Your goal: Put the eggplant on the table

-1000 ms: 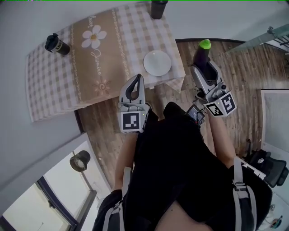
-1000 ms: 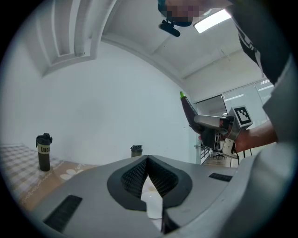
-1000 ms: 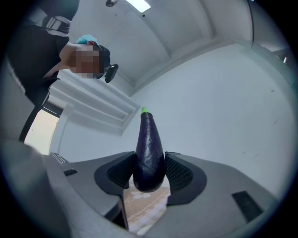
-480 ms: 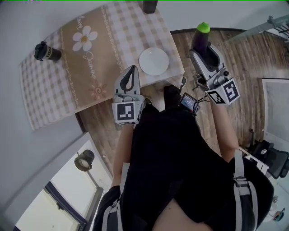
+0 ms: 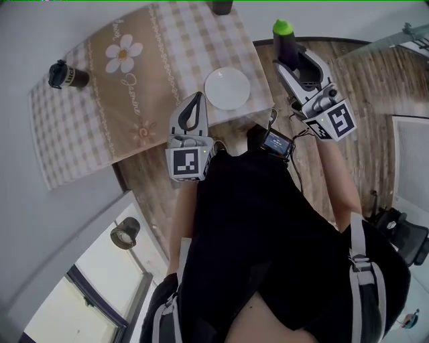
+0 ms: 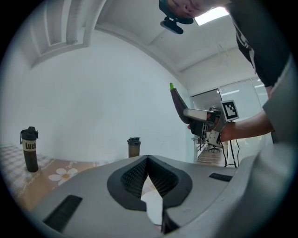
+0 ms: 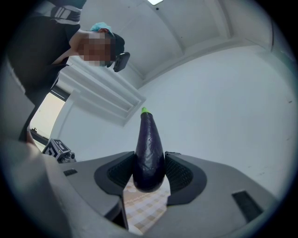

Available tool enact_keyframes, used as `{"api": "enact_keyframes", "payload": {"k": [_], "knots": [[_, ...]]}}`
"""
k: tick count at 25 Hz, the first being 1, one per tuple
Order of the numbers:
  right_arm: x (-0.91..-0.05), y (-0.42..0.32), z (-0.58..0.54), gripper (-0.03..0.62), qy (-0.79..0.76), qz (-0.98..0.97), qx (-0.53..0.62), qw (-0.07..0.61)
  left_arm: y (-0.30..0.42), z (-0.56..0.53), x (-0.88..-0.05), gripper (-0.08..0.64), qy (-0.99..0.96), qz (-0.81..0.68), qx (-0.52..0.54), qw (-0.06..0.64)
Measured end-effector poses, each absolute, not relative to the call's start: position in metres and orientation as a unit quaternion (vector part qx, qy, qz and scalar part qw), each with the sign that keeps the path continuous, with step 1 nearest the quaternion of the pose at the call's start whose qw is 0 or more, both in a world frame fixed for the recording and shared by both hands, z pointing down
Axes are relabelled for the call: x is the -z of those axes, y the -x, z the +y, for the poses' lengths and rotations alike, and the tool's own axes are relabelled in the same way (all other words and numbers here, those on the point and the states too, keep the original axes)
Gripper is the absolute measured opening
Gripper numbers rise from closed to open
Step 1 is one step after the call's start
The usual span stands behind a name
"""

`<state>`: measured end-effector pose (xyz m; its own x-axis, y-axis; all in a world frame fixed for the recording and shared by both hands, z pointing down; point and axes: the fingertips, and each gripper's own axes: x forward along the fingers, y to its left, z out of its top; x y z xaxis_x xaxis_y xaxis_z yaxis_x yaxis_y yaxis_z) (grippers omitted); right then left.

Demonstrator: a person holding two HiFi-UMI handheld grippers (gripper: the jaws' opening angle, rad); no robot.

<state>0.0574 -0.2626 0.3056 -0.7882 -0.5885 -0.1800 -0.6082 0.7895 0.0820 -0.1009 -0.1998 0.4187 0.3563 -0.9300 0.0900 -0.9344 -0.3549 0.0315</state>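
Note:
A dark purple eggplant [image 5: 285,45] with a green cap stands upright between the pads of my right gripper [image 5: 295,57], which is shut on its lower part. In the head view it hangs just off the right edge of the table [image 5: 167,60], which has a checked cloth. The right gripper view shows the eggplant [image 7: 148,148] clamped in the right gripper [image 7: 149,174], with checked cloth [image 7: 144,207] below. My left gripper [image 5: 196,100] is shut and empty, level over the table's near edge beside the white plate [image 5: 227,88]. The left gripper view shows the eggplant [image 6: 178,104] raised at the right.
A black bottle [image 5: 67,75] lies near the cloth's left side and a dark cup [image 5: 221,7] stands at the far edge. Wooden floor [image 5: 348,80] lies to the right. A wall runs behind the table.
The right gripper carried the eggplant left and forward, closer to the table's right edge. The left gripper moved a little forward over the table's near edge.

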Motion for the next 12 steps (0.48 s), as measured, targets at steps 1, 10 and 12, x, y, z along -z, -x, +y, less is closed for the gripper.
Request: {"api": "enact_keyframes", "payload": {"k": [1,10,12], "knots": [[-0.307,-0.055,-0.264,0.212,0.314,0.944,-0.070,0.068,0.102,-0.200,-0.418,0.002,-0.822,-0.568,-0.026,0.039],[-0.331,-0.037,-0.267,0.212,0.293,0.952,-0.082,0.028,0.114,-0.194,-0.428,0.002,-0.816,-0.576,-0.039,0.041],[-0.337,-0.033,-0.267,0.212,0.290,0.953,-0.083,0.020,0.117,-0.193,-0.430,0.002,-0.814,-0.578,-0.040,0.042]]}}
